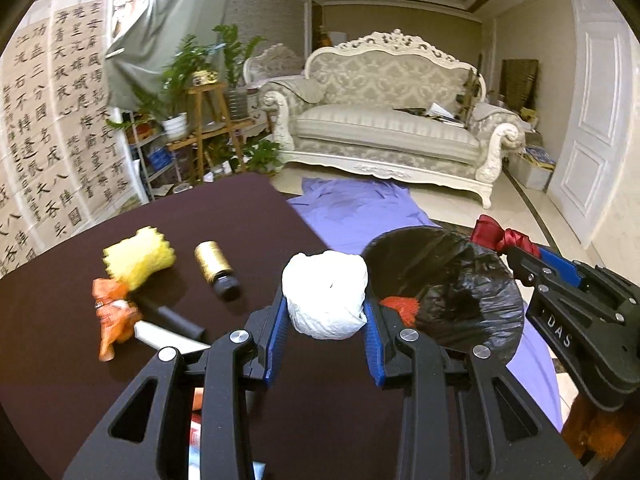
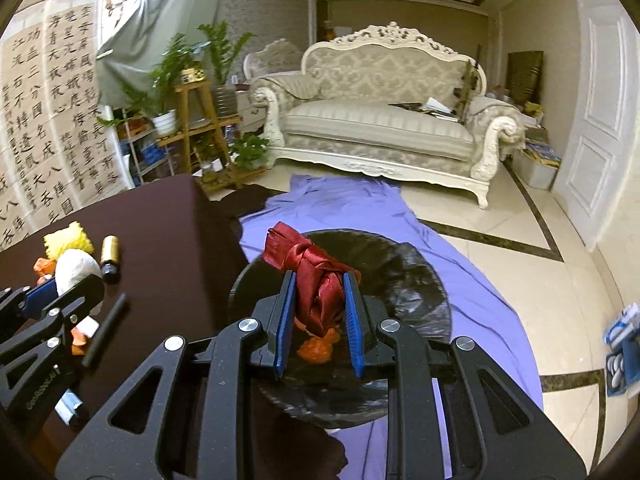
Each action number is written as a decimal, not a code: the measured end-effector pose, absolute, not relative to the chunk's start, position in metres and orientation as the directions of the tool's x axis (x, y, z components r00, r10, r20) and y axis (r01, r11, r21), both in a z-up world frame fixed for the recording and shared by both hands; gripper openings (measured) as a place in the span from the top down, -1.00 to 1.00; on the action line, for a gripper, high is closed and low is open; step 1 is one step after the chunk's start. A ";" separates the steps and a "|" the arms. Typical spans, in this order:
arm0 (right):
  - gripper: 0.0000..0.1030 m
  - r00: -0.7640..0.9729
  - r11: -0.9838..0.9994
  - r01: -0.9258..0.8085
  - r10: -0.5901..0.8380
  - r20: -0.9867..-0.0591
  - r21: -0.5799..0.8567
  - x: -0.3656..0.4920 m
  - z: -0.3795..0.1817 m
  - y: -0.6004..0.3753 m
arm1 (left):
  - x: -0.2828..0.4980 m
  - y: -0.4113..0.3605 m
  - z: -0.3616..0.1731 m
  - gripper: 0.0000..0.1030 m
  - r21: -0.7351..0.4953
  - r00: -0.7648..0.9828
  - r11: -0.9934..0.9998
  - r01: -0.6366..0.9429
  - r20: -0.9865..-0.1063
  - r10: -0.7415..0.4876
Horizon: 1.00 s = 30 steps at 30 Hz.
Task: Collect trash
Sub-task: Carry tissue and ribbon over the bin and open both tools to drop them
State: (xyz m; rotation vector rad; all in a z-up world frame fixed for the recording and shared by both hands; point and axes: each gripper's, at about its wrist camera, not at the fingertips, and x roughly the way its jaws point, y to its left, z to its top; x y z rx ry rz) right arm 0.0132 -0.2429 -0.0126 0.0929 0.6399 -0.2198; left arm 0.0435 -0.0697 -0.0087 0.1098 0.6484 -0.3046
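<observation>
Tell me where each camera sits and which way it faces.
Left wrist: sits behind the left tool, looking forward over the dark table toward the sofa; its fingers clamp a white paper wad; the right tool shows at right.
Right wrist: sits behind the right tool, above the black bin bag, gripping a red ribbon; the left tool shows at left.
Shared: table, bag, wad, ribbon, gold bottle, sofa.
</observation>
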 end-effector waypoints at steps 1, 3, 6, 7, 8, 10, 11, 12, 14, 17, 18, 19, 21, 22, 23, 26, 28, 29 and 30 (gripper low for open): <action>0.56 0.779 0.971 0.238 -0.178 -0.601 0.020 0.013 -0.013 -0.247 | 0.047 -0.077 -0.010 0.33 0.013 0.753 0.947 0.321 -0.610 -0.247; 0.56 0.777 0.968 0.250 -0.184 -0.602 0.027 0.015 -0.016 -0.256 | 0.051 -0.086 -0.012 0.33 0.026 0.753 0.943 0.332 -0.609 -0.248; 0.56 0.773 0.964 0.263 -0.190 -0.605 0.032 0.018 -0.020 -0.266 | 0.057 -0.101 -0.016 0.33 0.044 0.749 0.937 0.347 -0.615 -0.248; 0.56 0.772 0.963 0.266 -0.192 -0.606 0.034 0.019 -0.021 -0.268 | 0.060 -0.106 -0.018 0.33 0.049 0.746 0.935 0.352 -0.618 -0.249; 0.56 0.771 0.962 0.271 -0.194 -0.607 0.036 0.020 -0.022 -0.271 | 0.062 -0.109 -0.019 0.33 0.053 0.745 0.933 0.355 -0.619 -0.248; 0.56 0.769 0.960 0.277 -0.195 -0.608 0.042 0.022 -0.024 -0.277 | 0.066 -0.116 -0.021 0.33 0.060 0.741 0.930 0.362 -0.624 -0.248; 0.56 0.768 0.959 0.281 -0.195 -0.610 0.047 0.024 -0.025 -0.280 | 0.070 -0.120 -0.021 0.33 0.064 0.739 0.928 0.368 -0.626 -0.249; 0.55 0.768 0.958 0.283 -0.196 -0.610 0.048 0.025 -0.026 -0.282 | 0.073 -0.124 -0.022 0.33 0.070 0.737 0.926 0.372 -0.628 -0.249; 0.55 0.765 0.956 0.288 -0.198 -0.613 0.050 0.027 -0.028 -0.285 | 0.076 -0.132 -0.023 0.33 0.079 0.738 0.923 0.377 -0.628 -0.247; 0.55 0.761 0.955 0.293 -0.199 -0.618 0.053 0.031 -0.031 -0.291 | 0.084 -0.141 -0.026 0.33 0.086 0.733 0.920 0.382 -0.635 -0.245; 0.55 0.760 0.954 0.295 -0.200 -0.619 0.053 0.032 -0.032 -0.292 | 0.085 -0.142 -0.027 0.33 0.088 0.732 0.920 0.382 -0.636 -0.243; 0.55 0.758 0.953 0.298 -0.201 -0.620 0.055 0.034 -0.033 -0.294 | 0.087 -0.144 -0.029 0.33 0.093 0.732 0.919 0.383 -0.638 -0.240; 0.55 0.756 0.951 0.302 -0.200 -0.623 0.061 0.037 -0.034 -0.298 | 0.092 -0.149 -0.033 0.33 0.103 0.728 0.917 0.385 -0.645 -0.233; 0.55 0.755 0.951 0.303 -0.200 -0.624 0.063 0.039 -0.035 -0.299 | 0.092 -0.152 -0.035 0.33 0.106 0.727 0.917 0.384 -0.648 -0.229; 0.55 0.753 0.950 0.306 -0.200 -0.626 0.065 0.041 -0.036 -0.301 | 0.094 -0.153 -0.036 0.33 0.109 0.725 0.917 0.383 -0.650 -0.225; 0.52 0.751 0.949 0.308 -0.200 -0.630 0.066 0.043 -0.039 -0.301 | 0.098 -0.156 -0.040 0.22 0.114 0.717 0.916 0.384 -0.662 -0.218; 0.36 0.750 0.947 0.312 -0.201 -0.630 0.069 0.046 -0.040 -0.303 | 0.099 -0.157 -0.043 0.00 0.119 0.714 0.918 0.378 -0.669 -0.208; 0.20 0.750 0.946 0.318 -0.205 -0.628 0.071 0.046 -0.040 -0.304 | 0.100 -0.156 -0.043 -0.23 0.121 0.717 0.920 0.373 -0.667 -0.203; 0.15 0.751 0.944 0.322 -0.210 -0.626 0.071 0.045 -0.040 -0.305 | 0.100 -0.155 -0.043 -0.31 0.122 0.721 0.922 0.367 -0.664 -0.199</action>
